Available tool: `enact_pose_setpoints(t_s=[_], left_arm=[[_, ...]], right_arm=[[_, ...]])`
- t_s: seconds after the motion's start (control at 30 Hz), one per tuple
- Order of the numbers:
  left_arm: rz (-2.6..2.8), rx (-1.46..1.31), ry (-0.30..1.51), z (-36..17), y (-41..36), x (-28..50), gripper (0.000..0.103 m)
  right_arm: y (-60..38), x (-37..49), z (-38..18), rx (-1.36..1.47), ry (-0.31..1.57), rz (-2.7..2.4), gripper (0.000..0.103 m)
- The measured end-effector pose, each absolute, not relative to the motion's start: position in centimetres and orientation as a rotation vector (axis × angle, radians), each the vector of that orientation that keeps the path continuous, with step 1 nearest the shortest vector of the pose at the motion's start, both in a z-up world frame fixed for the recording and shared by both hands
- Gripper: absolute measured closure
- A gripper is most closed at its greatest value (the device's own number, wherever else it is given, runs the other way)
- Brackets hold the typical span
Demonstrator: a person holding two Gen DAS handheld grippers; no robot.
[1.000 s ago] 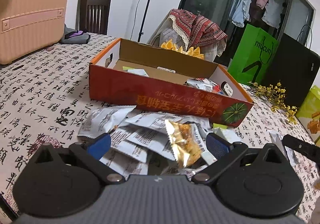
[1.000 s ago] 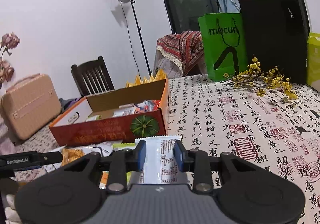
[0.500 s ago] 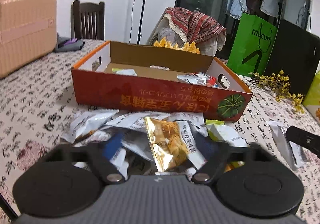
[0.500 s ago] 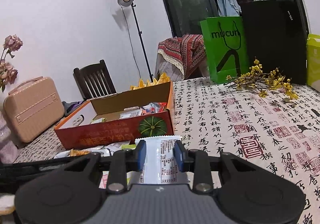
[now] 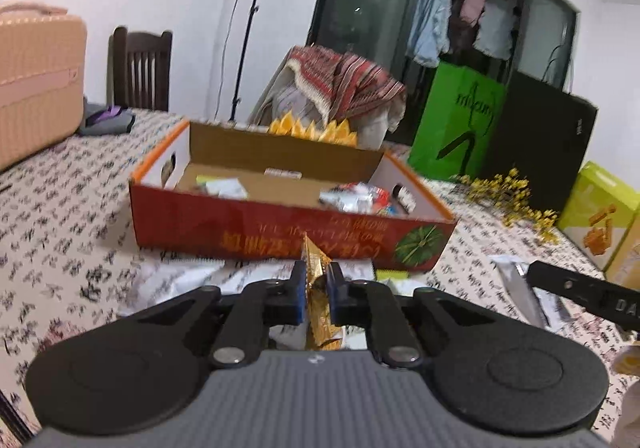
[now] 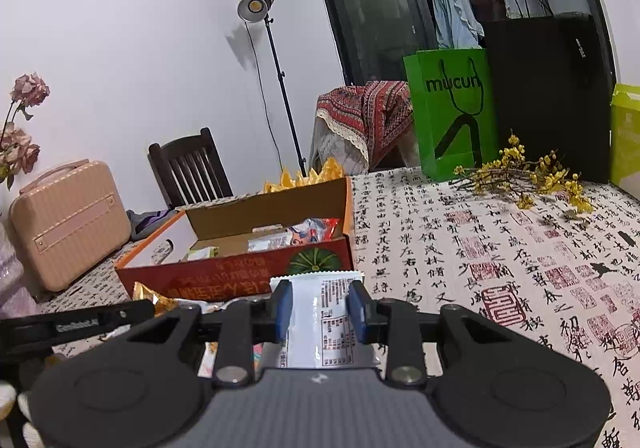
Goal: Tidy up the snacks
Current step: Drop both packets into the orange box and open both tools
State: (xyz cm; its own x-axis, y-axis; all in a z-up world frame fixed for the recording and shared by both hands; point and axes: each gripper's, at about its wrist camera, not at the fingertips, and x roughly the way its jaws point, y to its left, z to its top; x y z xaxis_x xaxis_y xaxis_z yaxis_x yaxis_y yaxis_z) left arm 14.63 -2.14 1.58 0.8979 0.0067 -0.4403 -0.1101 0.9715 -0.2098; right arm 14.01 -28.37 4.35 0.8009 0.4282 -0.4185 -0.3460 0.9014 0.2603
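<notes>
My left gripper point(image 5: 316, 280) is shut on a gold-wrapped snack packet point(image 5: 316, 312), pinched edge-on between the blue pads and lifted off a pile of white snack packets point(image 5: 180, 276). Just beyond stands the open orange cardboard box point(image 5: 280, 236) with a few packets inside. In the right wrist view my right gripper point(image 6: 320, 304) is shut on a white snack packet point(image 6: 320, 320), held upright in front of the same box point(image 6: 224, 276). The left gripper's finger point(image 6: 80, 322) and the gold packet point(image 6: 154, 298) show at the left there.
A table with a calligraphy-print cloth point(image 6: 500, 248) carries yellow flower sprigs point(image 6: 532, 176), a green paper bag point(image 6: 452, 116), a black bag point(image 6: 548, 88) and a yellow-green carton point(image 5: 596, 216). A pink case point(image 5: 36, 76), a dark chair point(image 5: 140, 68) and a lamp stand point(image 6: 272, 88) lie behind.
The left gripper's jaws went from wide open around the pile to shut on the gold packet and lifted it slightly. The right gripper kept still with its white packet.
</notes>
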Motion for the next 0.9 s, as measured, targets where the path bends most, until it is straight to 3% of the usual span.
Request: enact_pose_setpoints(t_s=[0.47, 0.53, 0.57, 0.6, 0.67, 0.83, 0.87, 0.9], left_arm=[[-0.034, -0.212, 0.324, 6.9, 0.4, 14.3, 0.099], [-0.046, -0.188, 0.373, 6.2, 0.4, 14.8, 0.091], [-0.048, -0.182, 0.407, 5.6, 0.3, 15.0, 0.075], [-0.048, -0.18, 0.441, 4.9, 0.3, 15.3, 0.049], [-0.036, -0.16, 0.476, 3.4, -0.2, 15.5, 0.034], [-0.045, -0.125, 0.57, 0.5, -1.4, 16.6, 0.034], [-0.039, -0.115, 0.587, 0.0, -1.7, 16.8, 0.04], [-0.031, -0.11, 0.603, -0.6, -1.8, 17.0, 0.058]], right_arm=[[-25.1, 15.6, 7.4, 0.171, 0.429, 0.434, 0.073], [-24.6, 16.0, 7.4, 0.167, 0.426, 0.435, 0.073], [-24.5, 16.1, 7.3, 0.167, 0.429, 0.435, 0.073], [-24.4, 16.2, 7.1, 0.169, 0.435, 0.434, 0.073], [-24.5, 16.3, 6.4, 0.173, 0.449, 0.431, 0.073], [-25.0, 16.0, 5.1, 0.173, 0.48, 0.427, 0.073], [-25.1, 15.9, 5.0, 0.175, 0.481, 0.427, 0.073], [-25.2, 15.8, 5.0, 0.177, 0.482, 0.429, 0.073]])
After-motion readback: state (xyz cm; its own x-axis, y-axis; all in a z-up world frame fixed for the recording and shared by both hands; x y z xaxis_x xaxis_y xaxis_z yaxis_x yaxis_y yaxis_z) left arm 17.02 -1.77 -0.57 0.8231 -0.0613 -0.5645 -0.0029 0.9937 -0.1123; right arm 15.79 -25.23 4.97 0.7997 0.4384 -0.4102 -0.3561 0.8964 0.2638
